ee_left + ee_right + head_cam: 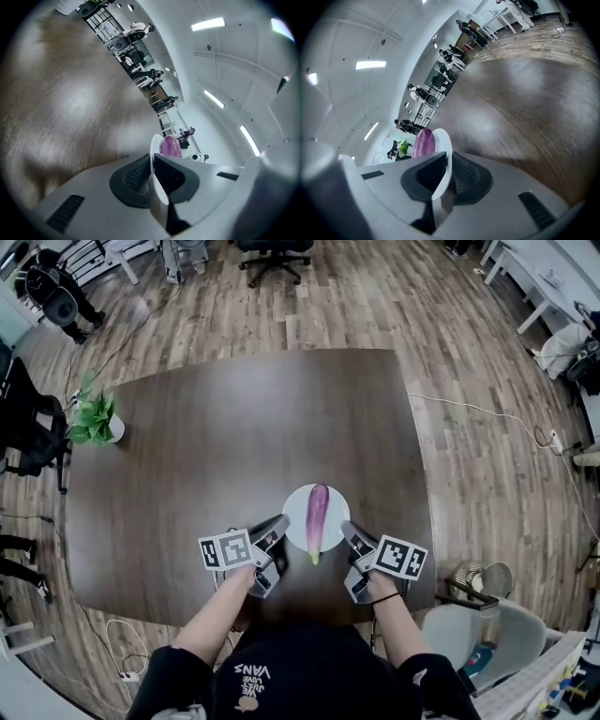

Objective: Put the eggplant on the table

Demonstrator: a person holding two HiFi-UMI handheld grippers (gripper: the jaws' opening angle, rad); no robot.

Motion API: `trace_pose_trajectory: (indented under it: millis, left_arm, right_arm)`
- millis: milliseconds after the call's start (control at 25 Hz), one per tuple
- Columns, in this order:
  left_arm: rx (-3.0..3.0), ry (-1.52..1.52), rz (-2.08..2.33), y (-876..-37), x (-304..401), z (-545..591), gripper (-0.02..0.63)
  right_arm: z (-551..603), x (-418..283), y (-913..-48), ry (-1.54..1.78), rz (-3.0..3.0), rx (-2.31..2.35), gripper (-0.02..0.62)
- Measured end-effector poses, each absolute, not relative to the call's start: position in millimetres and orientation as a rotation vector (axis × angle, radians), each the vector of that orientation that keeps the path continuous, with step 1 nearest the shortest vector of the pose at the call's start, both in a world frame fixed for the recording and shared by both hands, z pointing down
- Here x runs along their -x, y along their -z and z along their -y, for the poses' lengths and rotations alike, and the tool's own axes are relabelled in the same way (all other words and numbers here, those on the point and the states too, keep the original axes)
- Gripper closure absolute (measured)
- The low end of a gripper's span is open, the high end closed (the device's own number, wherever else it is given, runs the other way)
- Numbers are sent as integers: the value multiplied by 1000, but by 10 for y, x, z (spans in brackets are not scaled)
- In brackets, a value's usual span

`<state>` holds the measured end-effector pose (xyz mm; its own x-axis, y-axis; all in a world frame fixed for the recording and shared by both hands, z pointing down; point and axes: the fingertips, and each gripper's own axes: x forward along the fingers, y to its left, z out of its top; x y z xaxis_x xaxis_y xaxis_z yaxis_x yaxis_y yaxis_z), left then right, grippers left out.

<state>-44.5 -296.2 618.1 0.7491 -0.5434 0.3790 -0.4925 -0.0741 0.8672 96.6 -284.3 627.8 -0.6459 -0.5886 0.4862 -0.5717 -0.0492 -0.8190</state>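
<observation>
A purple eggplant (318, 514) with a green stem end lies lengthwise on a small white plate (296, 508) near the front edge of the dark wooden table (234, 437). My left gripper (277, 527) is shut on the plate's left rim, and my right gripper (350, 533) is shut on its right rim. In the left gripper view the plate's edge (157, 185) runs between the jaws of the left gripper (151, 161), with the eggplant (170, 147) beyond. The right gripper view shows the right gripper (449, 161) clamping the plate (442, 140), the eggplant (423, 142) lying on it.
A small potted plant (95, 418) stands at the table's far left edge. An office chair (273, 253) is on the wooden floor beyond the table. A wire bin (473, 581) and a white cable (487, 414) lie to the right.
</observation>
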Motion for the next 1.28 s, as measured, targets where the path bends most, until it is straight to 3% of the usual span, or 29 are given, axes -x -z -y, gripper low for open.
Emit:
trace_pose_trajectory:
  millis: [1280]
  left_arm:
    - [-1615, -331, 877, -6756, 410, 2969, 575]
  right_arm:
    - [2961, -990, -6732, 1979, -2283, 1431, 565]
